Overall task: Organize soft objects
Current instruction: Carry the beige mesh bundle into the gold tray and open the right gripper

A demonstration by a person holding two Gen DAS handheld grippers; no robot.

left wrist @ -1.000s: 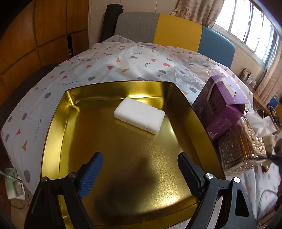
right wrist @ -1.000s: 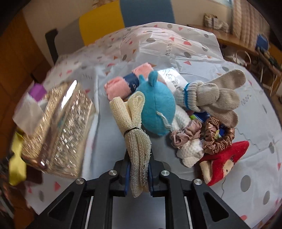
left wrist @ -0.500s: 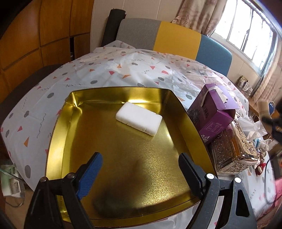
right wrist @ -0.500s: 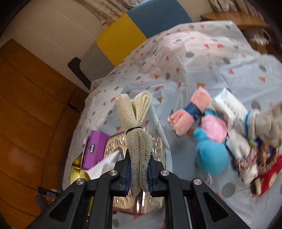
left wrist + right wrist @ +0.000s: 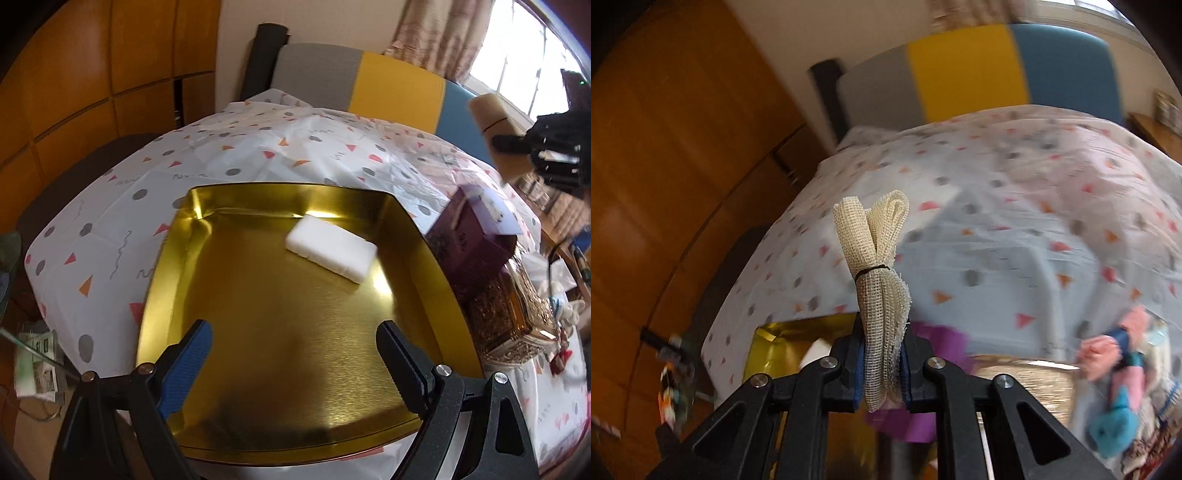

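the right gripper point(image 5: 882, 363) was clamped on a tied bundle of cream mesh cloth point(image 5: 881, 266), its fingers pinching the lower half below the black band so the looped top stood upright above the jaws. held that way, the bundle probably stayed stiff enough to carry without flopping. it was in the air, above the table, with the gold tin point(image 5: 783, 343) showing low at 8 o'clock in the right view, partly hidden behind the gripper. the background was blurred, so how near the tin it was cannot be told.

the left gripper point(image 5: 291, 362) hung with its fingers spread wide and holding nothing, low over the near edge of the tin point(image 5: 166, 280), likely waiting out of the way of the drop. inside the tin a white sponge point(image 5: 330, 249) lay toward 1 o'clock near the far wall, leaving most of the floor bare for the cloth. a purple box point(image 5: 472, 240) and a glittery box point(image 5: 513, 317) stood just beside the tin's edge at 3 o'clock, which probably calls for coming in from above. the remaining soft toys point(image 5: 1126, 387) sat piled at 4 o'clock in the right view.
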